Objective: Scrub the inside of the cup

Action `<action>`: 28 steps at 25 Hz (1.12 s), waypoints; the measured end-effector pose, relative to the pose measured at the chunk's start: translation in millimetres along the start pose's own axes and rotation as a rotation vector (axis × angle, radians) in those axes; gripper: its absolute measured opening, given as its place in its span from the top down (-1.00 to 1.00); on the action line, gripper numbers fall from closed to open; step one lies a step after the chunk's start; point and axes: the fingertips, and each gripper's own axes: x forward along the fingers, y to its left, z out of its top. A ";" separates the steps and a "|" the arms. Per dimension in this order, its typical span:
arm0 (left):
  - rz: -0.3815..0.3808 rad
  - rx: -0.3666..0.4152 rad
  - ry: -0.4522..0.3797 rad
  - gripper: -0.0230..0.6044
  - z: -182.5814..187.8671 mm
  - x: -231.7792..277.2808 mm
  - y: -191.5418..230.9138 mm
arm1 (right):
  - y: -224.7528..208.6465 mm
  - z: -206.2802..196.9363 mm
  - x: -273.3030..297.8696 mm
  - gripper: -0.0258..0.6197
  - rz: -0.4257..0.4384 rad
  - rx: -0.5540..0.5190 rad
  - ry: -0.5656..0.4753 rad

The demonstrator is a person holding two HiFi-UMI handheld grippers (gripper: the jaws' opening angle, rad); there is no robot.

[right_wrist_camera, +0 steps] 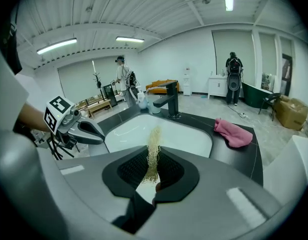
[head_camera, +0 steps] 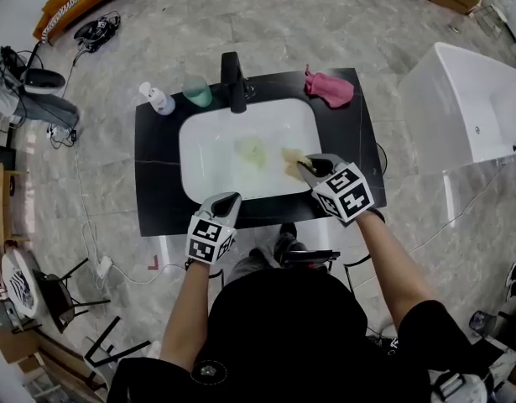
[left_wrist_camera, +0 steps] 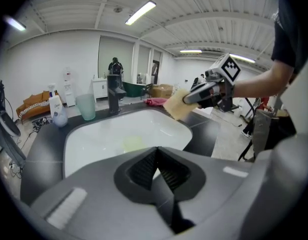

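Closest in, left gripper (head_camera: 227, 199) hangs over the counter's (head_camera: 159, 193) near edge, jaws pressed together on nothing; right gripper (right_wrist_camera: 152, 168) is above the sink's (head_camera: 189, 145) right side, jaws clamped on a tan fibrous scrub pad (right_wrist_camera: 153, 143); translucent green cup (head_camera: 197, 91) stands upright at the counter's back edge, just left of the faucet (head_camera: 234, 81); soap bottle (head_camera: 158, 99) stands left of the cup; pink cloth (head_camera: 331, 88) lies at the back-right corner.

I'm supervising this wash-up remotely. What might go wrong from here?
1. The right tongs pinch the scrub pad only by one edge; pushed into the cup, it may slip out.
2. The left tongs are shut and empty, so nothing steadies the cup; it stands close beside the soap bottle and either could topple.
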 end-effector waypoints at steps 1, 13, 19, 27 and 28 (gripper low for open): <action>-0.004 0.004 -0.004 0.93 -0.3 -3.0 -2.4 | 4.8 -0.1 -3.1 0.79 -0.005 0.003 -0.012; -0.082 -0.064 -0.143 0.93 -32.5 -70.3 -28.3 | 87.1 -13.1 -30.4 0.79 -0.096 -0.053 -0.025; -0.109 -0.124 -0.217 0.93 -47.2 -98.8 -39.1 | 127.3 -23.3 -52.0 0.79 -0.132 -0.047 -0.045; -0.145 -0.133 -0.281 0.93 -56.9 -127.3 -67.3 | 169.4 -36.9 -80.9 0.79 -0.183 -0.032 -0.098; -0.145 -0.127 -0.283 0.93 -58.0 -129.5 -70.7 | 173.2 -39.0 -84.1 0.79 -0.187 -0.028 -0.104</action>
